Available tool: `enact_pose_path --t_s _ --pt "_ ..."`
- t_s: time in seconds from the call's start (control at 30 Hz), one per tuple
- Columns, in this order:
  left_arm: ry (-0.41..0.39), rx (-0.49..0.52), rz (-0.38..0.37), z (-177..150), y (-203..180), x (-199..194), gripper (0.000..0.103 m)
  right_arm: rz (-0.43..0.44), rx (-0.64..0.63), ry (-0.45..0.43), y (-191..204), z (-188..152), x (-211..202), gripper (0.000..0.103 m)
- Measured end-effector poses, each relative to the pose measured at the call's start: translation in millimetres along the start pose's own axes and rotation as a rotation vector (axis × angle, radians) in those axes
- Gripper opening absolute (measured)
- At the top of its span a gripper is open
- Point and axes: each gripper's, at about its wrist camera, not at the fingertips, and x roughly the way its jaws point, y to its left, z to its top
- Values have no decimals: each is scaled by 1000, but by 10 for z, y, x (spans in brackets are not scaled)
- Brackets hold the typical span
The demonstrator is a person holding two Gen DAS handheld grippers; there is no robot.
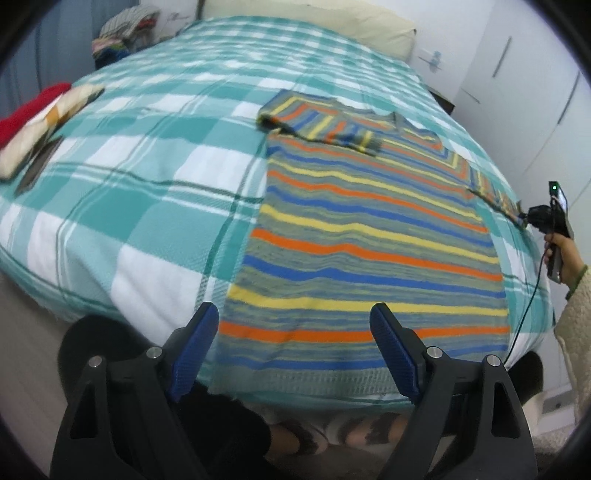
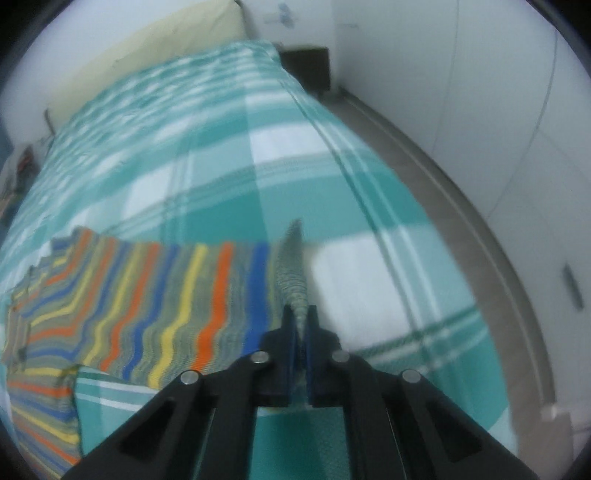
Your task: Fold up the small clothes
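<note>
A striped knit sweater (image 1: pixel 373 236) in grey, orange, yellow and blue lies flat on the bed. Its left sleeve (image 1: pixel 321 127) is folded across the chest. My left gripper (image 1: pixel 295 354) is open and empty, hovering above the sweater's hem at the bed's near edge. My right gripper (image 2: pixel 301 321) is shut on the cuff (image 2: pixel 295 273) of the right sleeve (image 2: pixel 177 295), which is stretched out sideways. The right gripper also shows in the left wrist view (image 1: pixel 532 216) at the sleeve's end.
The bed has a teal and white checked cover (image 1: pixel 147 177). Folded clothes, one red (image 1: pixel 33 107), lie at its far left. A pile of clothes (image 1: pixel 125 29) sits behind. A cream pillow (image 1: pixel 332 22) is at the head. White wardrobe doors (image 2: pixel 498 129) stand right.
</note>
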Motion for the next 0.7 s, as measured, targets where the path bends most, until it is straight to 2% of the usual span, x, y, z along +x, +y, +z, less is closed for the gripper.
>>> enact_pose_path --t_s 0.1,0.23,0.37,0.53,0.7 --pt "0 3 22 -33 27 -32 86 -3 27 3 -53 -88 120 3" --pt "17 -43 38 -74 163 -19 85 17 51 9 -113 -113 190 3" --pt "26 -87 43 -107 290 -17 85 31 45 16 -134 -109 218 3" --pt "12 -97 48 -124 362 -65 85 45 67 17 -274 -129 165 3" --pt "29 -80 63 -105 380 -44 85 -66 77 10 -443 -109 0 5"
